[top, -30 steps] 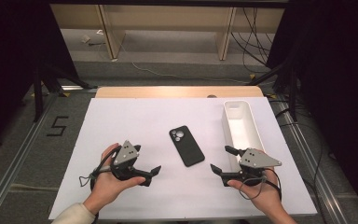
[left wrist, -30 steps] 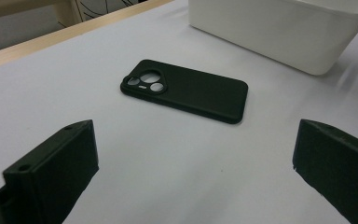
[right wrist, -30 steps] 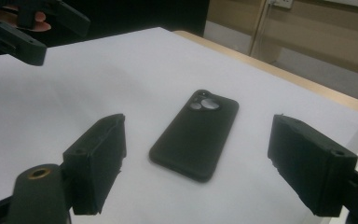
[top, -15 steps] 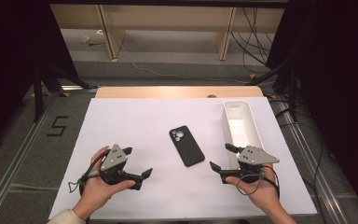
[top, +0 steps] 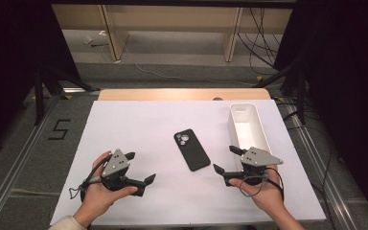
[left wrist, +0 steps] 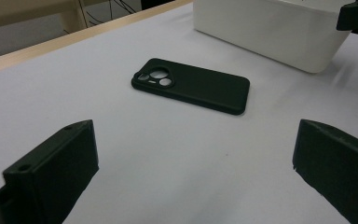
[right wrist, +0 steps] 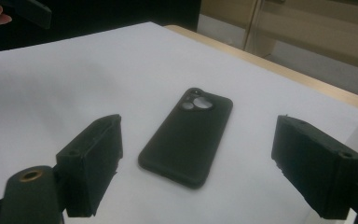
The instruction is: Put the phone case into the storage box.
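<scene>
Between the two grippers: bare white sheet, with the phone lying flat ahead of both, touching neither.
Open room: wide clear sheet ahead of the left gripper; the right gripper sits just beside the near end of the white bin, close to the sheet's right edge.
Left gripper: jaws spread, nothing between them.
Right gripper: jaws spread and have just been opening; the phone lies ahead of the gap, unpinched.
Phone: black, back up, camera rings at its far end, slightly slanted; bin just beyond it in the left gripper view.
Surface: white sheet on a wooden table.
Room: dark curtains, grey floor, cables.
</scene>
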A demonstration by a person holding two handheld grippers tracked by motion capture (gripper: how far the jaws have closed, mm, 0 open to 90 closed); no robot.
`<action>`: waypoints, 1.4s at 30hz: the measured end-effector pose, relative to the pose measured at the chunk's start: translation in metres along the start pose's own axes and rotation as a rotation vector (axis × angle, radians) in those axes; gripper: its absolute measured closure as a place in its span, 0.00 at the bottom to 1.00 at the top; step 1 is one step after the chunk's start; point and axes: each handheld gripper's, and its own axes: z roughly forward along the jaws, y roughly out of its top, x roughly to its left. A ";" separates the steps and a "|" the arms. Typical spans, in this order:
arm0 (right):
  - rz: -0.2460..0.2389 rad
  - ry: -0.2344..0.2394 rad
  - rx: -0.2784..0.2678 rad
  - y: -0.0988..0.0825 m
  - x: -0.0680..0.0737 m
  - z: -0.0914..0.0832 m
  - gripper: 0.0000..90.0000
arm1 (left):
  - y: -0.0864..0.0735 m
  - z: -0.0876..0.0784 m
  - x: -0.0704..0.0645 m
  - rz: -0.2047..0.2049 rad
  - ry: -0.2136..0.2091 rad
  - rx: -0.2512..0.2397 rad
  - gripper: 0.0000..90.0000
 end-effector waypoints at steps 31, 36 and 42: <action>-0.001 -0.001 0.017 0.012 0.004 0.022 0.19 | 0.000 0.000 -0.001 0.012 -0.002 0.000 0.00; -0.004 0.001 0.027 0.014 0.006 0.030 0.18 | 0.001 0.000 -0.001 0.013 0.000 -0.001 0.00; -0.002 -0.002 0.040 0.016 0.006 0.038 0.18 | 0.001 0.000 -0.002 0.017 0.002 -0.001 0.00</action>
